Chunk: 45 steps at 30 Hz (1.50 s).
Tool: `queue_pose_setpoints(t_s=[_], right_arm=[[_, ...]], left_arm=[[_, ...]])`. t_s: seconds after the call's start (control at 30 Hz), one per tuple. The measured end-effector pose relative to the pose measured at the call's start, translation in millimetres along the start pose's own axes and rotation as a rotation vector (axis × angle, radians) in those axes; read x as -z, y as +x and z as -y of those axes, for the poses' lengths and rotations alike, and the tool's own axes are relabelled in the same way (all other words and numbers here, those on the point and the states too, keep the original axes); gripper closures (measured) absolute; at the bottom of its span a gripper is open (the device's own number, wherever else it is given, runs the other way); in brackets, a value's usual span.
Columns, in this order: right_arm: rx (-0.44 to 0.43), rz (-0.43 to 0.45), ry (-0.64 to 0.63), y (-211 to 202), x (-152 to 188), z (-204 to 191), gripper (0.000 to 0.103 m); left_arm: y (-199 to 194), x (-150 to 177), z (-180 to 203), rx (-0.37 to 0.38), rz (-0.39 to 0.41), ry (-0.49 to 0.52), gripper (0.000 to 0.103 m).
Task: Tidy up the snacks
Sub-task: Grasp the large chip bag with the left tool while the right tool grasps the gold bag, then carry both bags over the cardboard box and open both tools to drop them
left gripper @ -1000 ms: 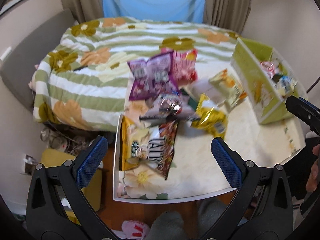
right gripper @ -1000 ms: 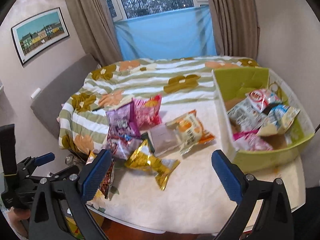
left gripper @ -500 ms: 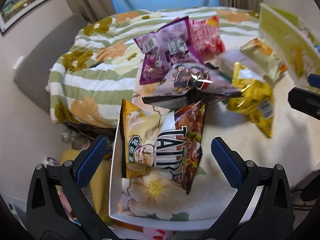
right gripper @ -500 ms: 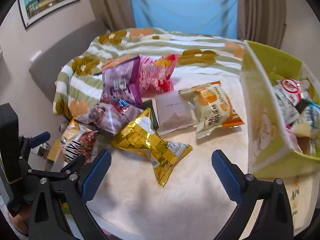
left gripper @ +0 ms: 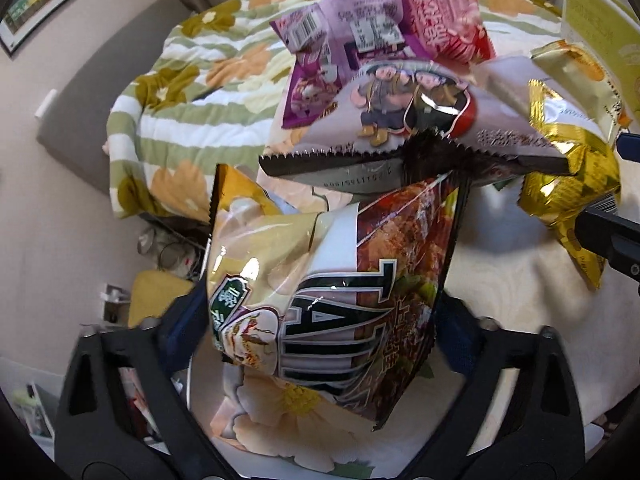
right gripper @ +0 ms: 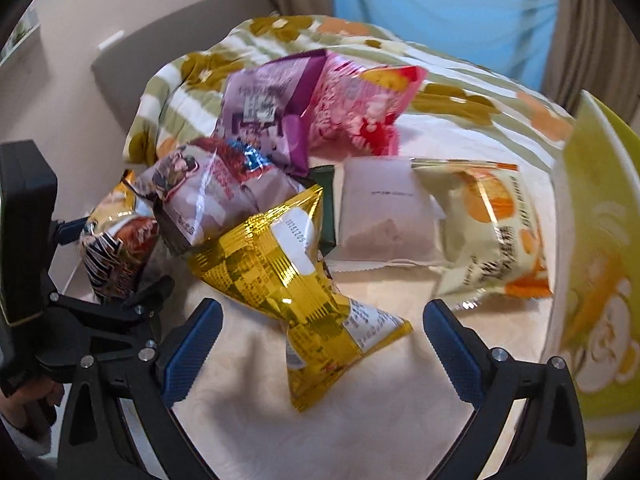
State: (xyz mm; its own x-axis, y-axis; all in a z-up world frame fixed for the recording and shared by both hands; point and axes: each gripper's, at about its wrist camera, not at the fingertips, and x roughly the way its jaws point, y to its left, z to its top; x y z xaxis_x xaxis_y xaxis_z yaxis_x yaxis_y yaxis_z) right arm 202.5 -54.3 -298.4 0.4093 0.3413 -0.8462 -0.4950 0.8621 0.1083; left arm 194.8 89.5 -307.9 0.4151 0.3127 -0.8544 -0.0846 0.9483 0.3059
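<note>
Two claws are at work over the table (right gripper: 400, 420). On the left claw (left gripper: 320, 320), both blue fingers (left gripper: 188, 320) sit wide apart on either side of the brown chip bag (left gripper: 328, 292); whether they touch it is unclear. Over on the right, the claw (right gripper: 320, 344) is spread wide, with the gold bag (right gripper: 296, 272) at 12 o'clock between its fingers. At 3 o'clock stands the green box (right gripper: 600, 280).
</note>
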Motion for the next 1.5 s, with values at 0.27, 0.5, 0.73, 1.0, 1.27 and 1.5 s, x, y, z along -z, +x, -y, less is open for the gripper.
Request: queue_pose_setpoints(t_s=[0.27,0.5,0.73,1.0,1.27,1.5], right_arm=[[-0.026,-0.015,-0.096,15,-3,-5,0.012],[-0.042,-0.023,-0.128,22,-5,-8,0.02],[-0.061,-0.041,-0.118,27,-2,-8,0.038],[-0.047,-0.056,-0.096,19,5,-13,0.064],[-0.008,-0.036,0.006,-6,14,-16,0.066],[0.046,0.032,0.128,-51,13,-13,0.066]], left_arm=[[3,0,-7,0.018,-0.005,-0.005,0.025],[1,-1,-15,0.09,-0.005,-0.025,0.03],[-8,6,-17,0.122,-0.01,-0.028,0.03],[-26,8,-28,0.147,0.017,-0.044,0.03],[-54,9,-41,0.177,0.066,-0.023,0.03],[-96,-6,-59,0.215,0.173,0.002,0.03]])
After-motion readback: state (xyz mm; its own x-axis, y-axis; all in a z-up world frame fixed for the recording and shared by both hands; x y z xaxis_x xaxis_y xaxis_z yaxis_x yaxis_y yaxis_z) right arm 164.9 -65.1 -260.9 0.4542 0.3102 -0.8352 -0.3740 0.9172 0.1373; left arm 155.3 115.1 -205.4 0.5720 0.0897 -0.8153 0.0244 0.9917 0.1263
